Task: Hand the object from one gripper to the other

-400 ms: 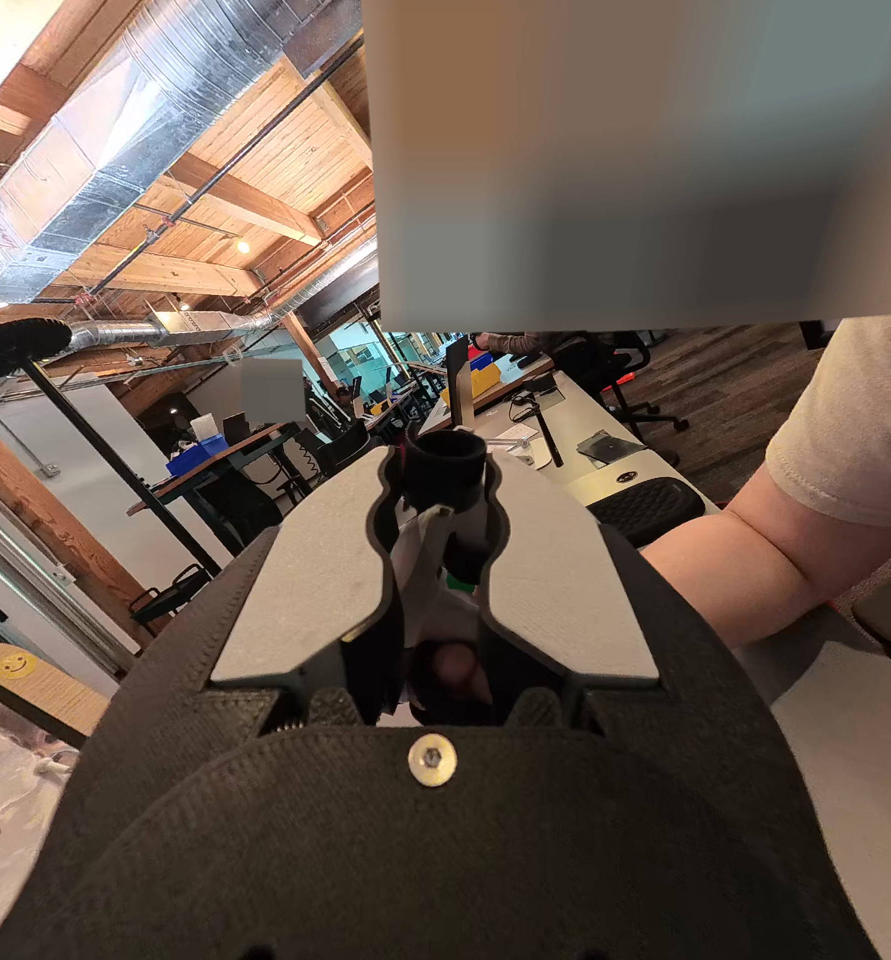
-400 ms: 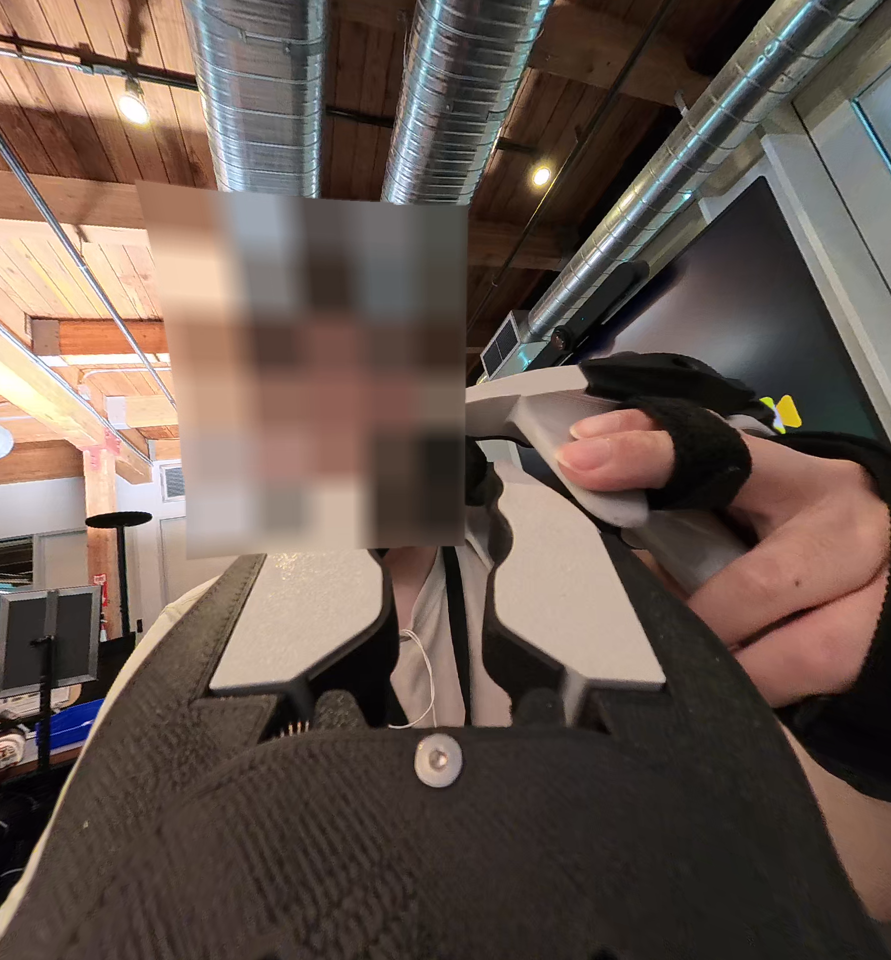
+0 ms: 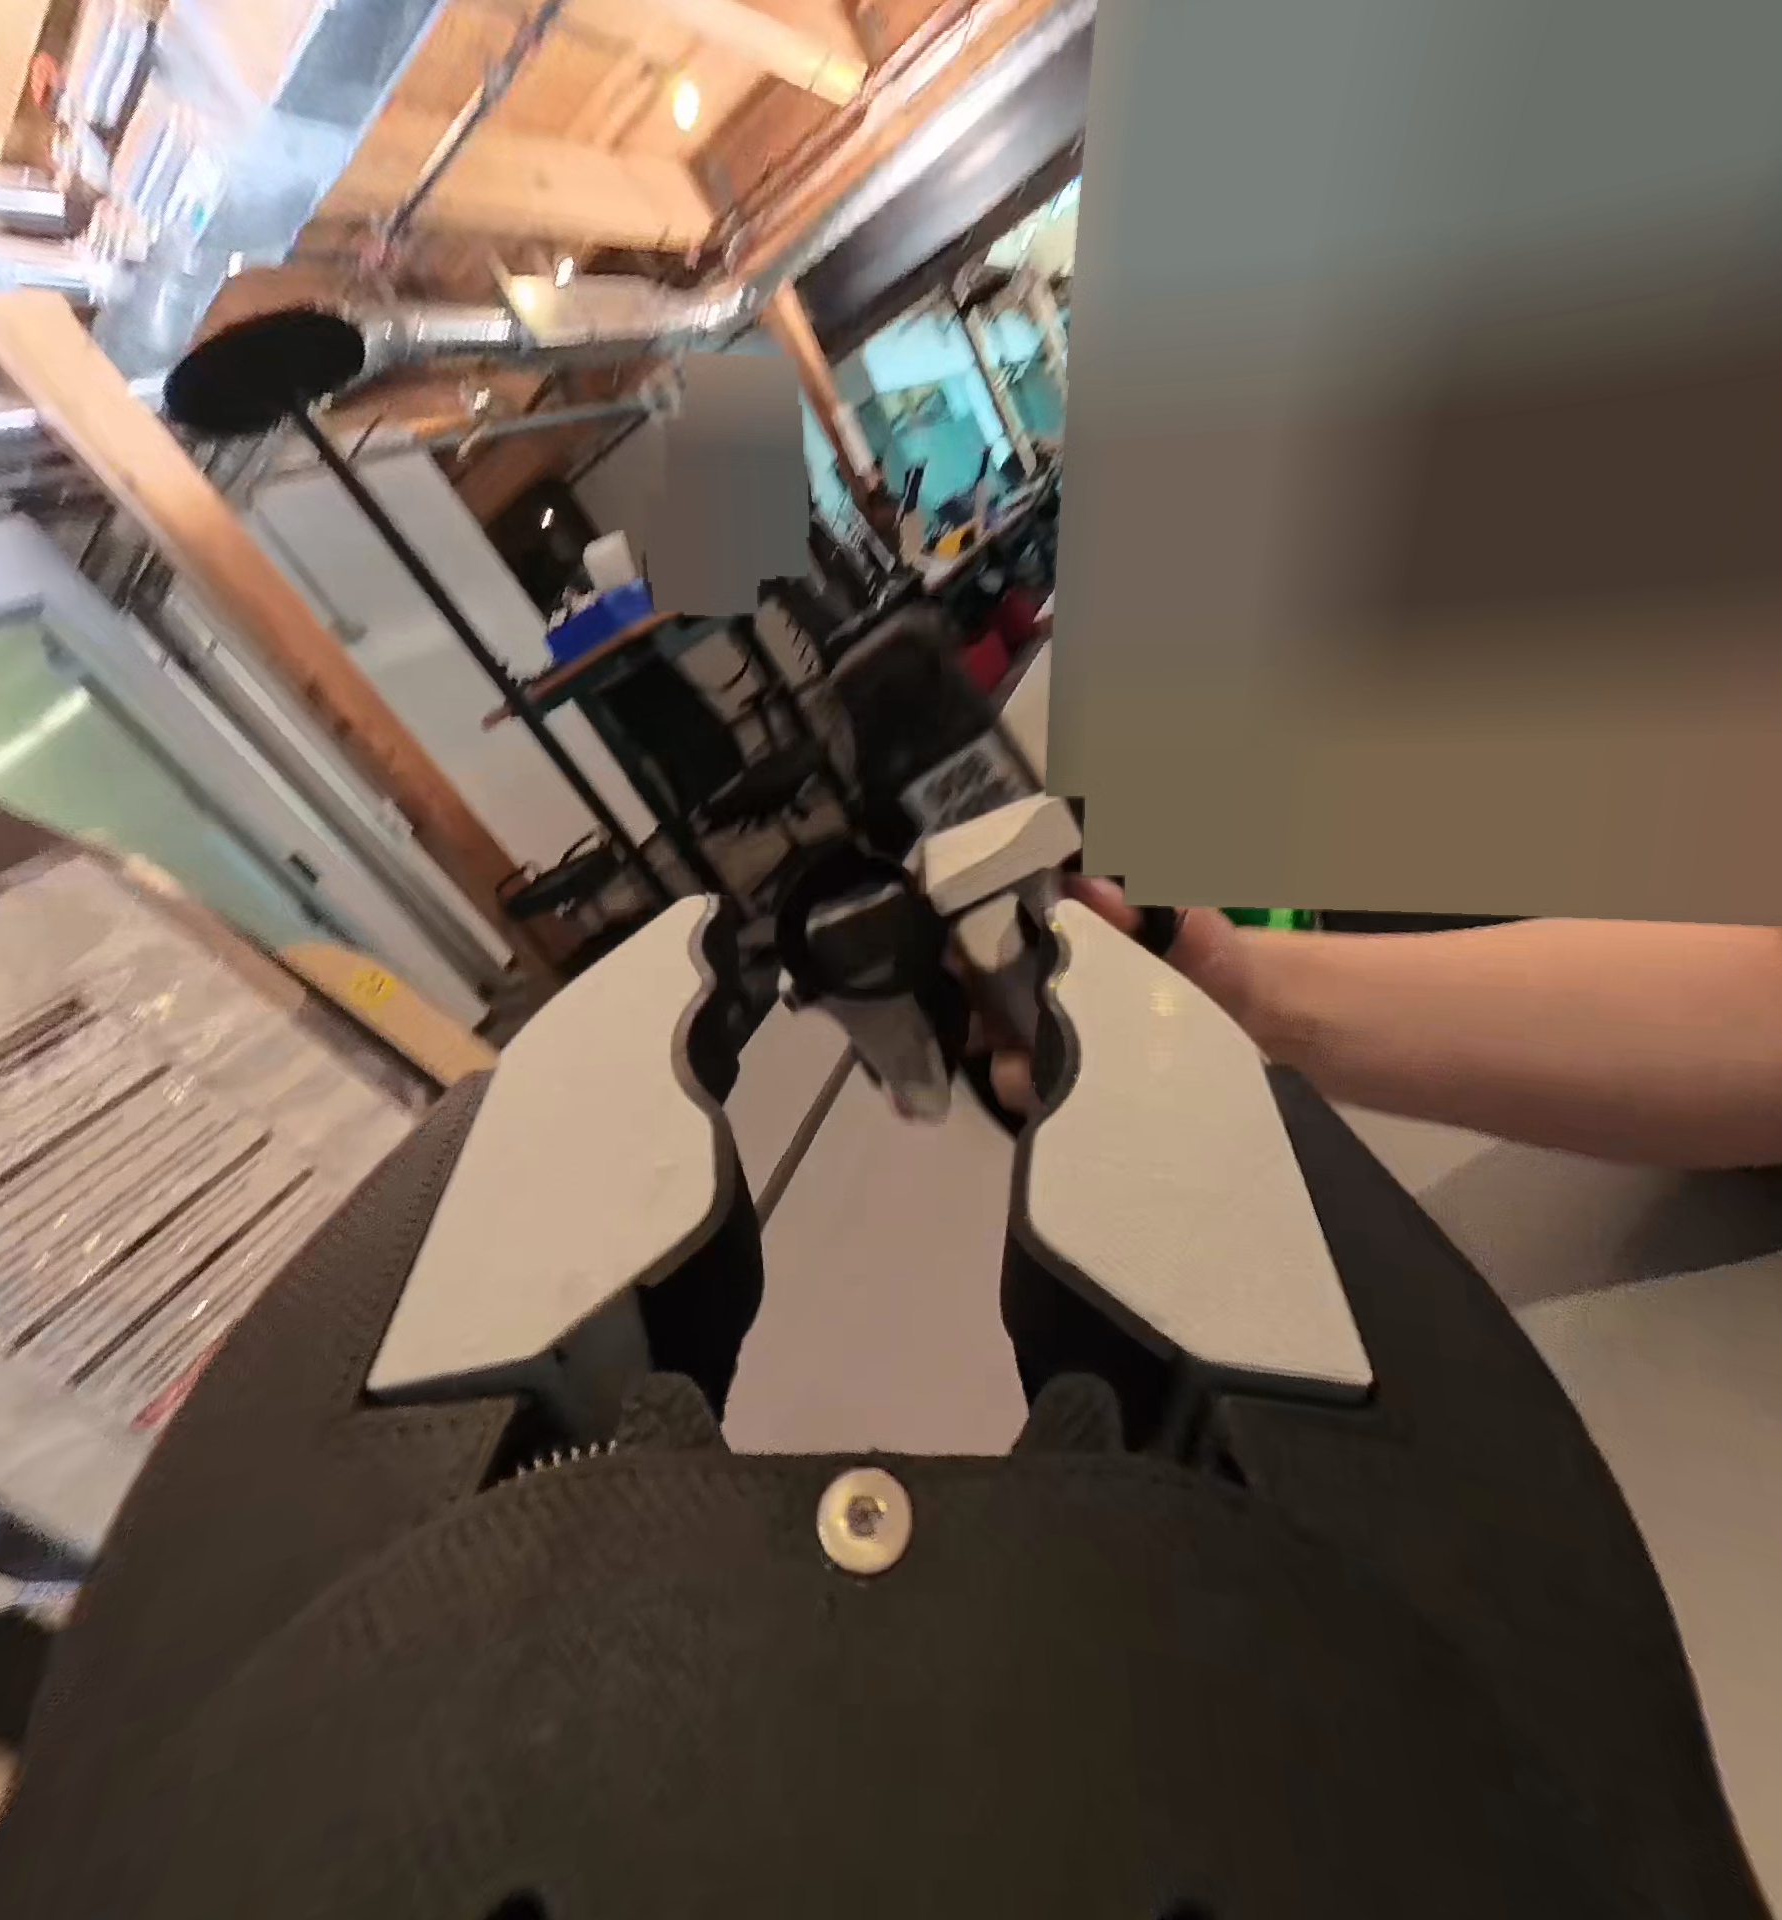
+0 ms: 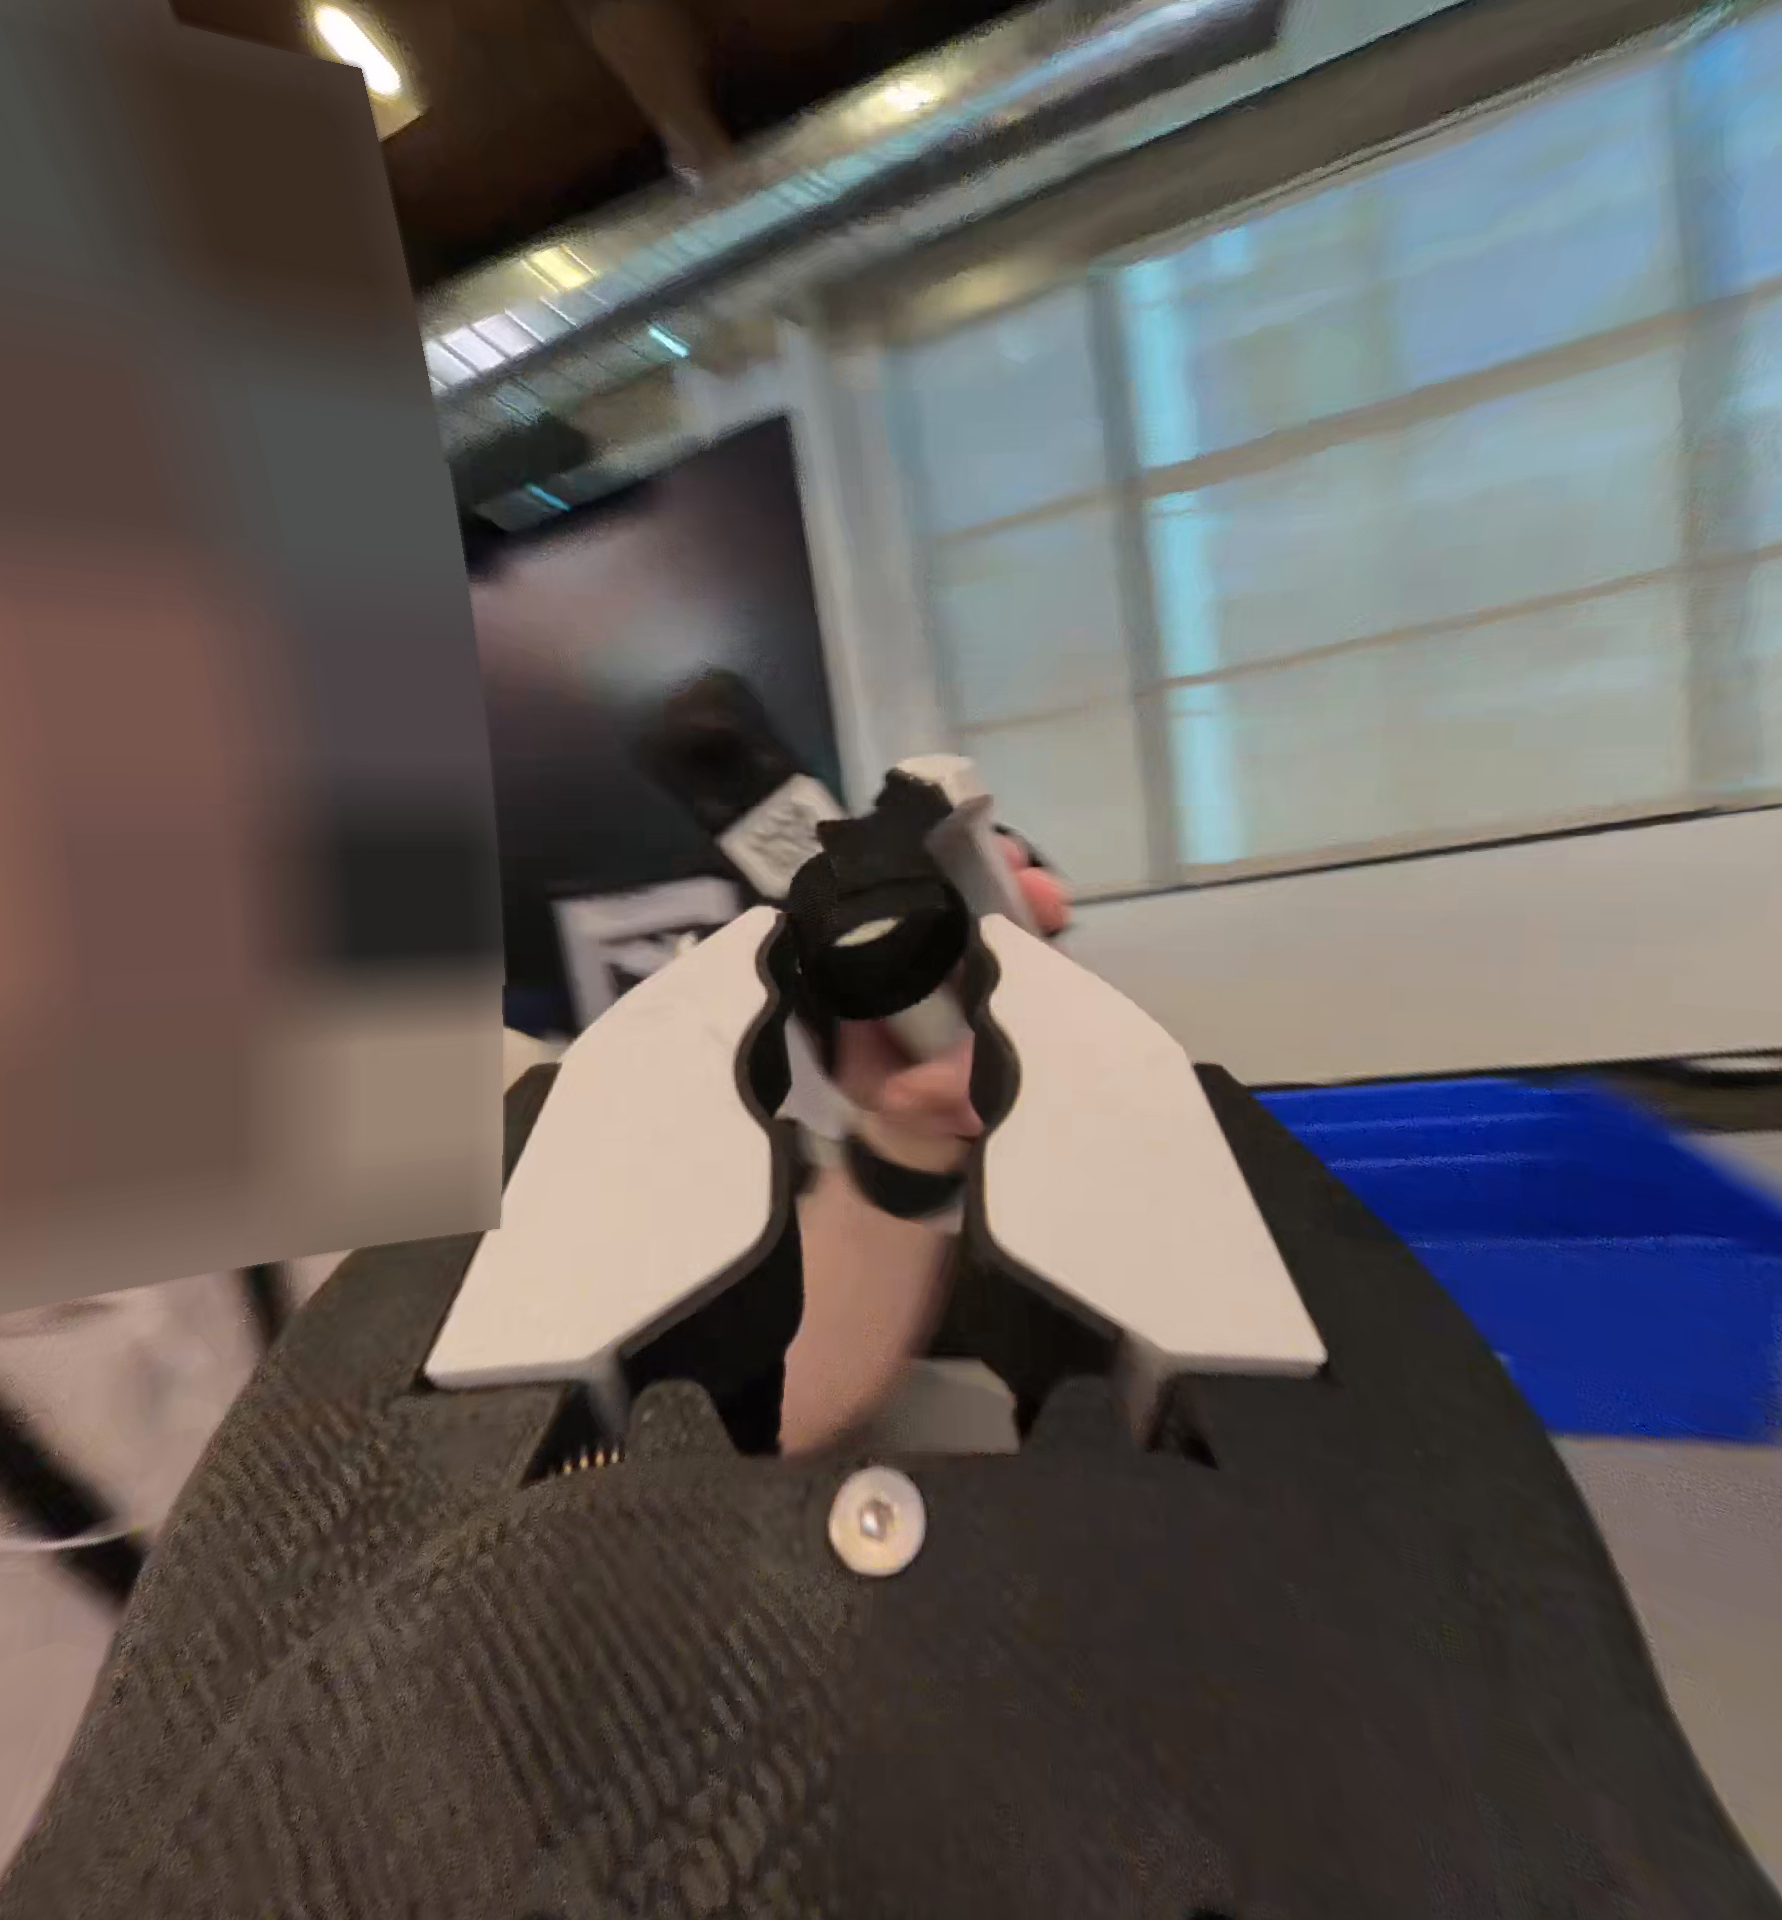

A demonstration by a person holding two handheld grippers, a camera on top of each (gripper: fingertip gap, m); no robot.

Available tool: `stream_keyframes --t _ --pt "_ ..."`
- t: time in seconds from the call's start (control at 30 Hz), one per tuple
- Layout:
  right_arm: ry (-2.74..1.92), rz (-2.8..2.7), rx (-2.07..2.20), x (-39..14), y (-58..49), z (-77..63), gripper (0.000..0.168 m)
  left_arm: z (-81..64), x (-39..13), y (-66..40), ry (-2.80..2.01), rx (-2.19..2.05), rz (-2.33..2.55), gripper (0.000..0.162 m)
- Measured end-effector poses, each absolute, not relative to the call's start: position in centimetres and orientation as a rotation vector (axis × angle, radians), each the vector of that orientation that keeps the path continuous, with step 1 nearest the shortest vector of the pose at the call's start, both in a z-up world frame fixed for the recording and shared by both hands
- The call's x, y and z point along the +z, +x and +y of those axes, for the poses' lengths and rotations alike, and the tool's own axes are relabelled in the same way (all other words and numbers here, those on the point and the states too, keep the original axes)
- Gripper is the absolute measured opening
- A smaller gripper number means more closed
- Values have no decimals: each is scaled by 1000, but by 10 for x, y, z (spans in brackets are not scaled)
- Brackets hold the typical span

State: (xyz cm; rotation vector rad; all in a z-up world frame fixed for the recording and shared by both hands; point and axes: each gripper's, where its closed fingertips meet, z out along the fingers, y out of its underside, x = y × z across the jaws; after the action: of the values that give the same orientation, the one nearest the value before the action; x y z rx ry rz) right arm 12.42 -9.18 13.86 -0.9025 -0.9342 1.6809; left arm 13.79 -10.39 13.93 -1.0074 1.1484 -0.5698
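The object is a short black ring (image 4: 882, 961). It sits between the fingertips of my right gripper (image 4: 876, 948), which is shut on it. In the left wrist view the same ring (image 3: 859, 935) hangs in the wide gap of my left gripper (image 3: 882, 935), which is open and does not touch it. The right gripper's grey fingers (image 3: 991, 862) hold the ring from the far side. In the right wrist view, a grey finger (image 4: 965, 842) of the left gripper and the hand holding it show just behind the ring. Both views are blurred by motion.
A grey table top (image 3: 866, 1299) lies below the grippers. A person's bare forearm (image 3: 1489, 1039) reaches in from the right. A blue bin (image 4: 1552, 1247) stands at the right, a dark screen (image 4: 658, 623) behind, and a black lamp pole (image 3: 430, 582) at the left. My left and right fingertips are right by each other.
My left gripper has opened and let go of the black ring. My right gripper has shut on it. Both views have swung downward and blurred.
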Motion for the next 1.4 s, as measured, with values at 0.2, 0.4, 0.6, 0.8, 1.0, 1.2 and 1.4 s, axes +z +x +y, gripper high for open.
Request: stream_keyframes --t 0.2,0.4,0.6,0.8,1.0,1.2,1.4 --pt "-764 -1094 748 137 133 -91 32 -89 127 135 -1242 -442 1103 53" --pt "-522 -1144 239 142 136 -107 29 -111 133 142 -1368 -897 1054 62" --pt "-417 -1187 17 134 125 -111 29 -108 127 144 -1441 -999 1037 53" --pt "-435 -1201 -58 127 123 -100 33 -103 119 147 -1411 -923 1100 31" --pt "-599 -1191 -119 118 132 -67 38 -52 134 114 -1261 -250 939 26" --pt "-1203 -947 608 126 147 -41 44 -27 125 111 -1033 472 993 28" --pt "-1511 -782 751 105 135 -27 54 -11 99 131 -975 656 1048 29"
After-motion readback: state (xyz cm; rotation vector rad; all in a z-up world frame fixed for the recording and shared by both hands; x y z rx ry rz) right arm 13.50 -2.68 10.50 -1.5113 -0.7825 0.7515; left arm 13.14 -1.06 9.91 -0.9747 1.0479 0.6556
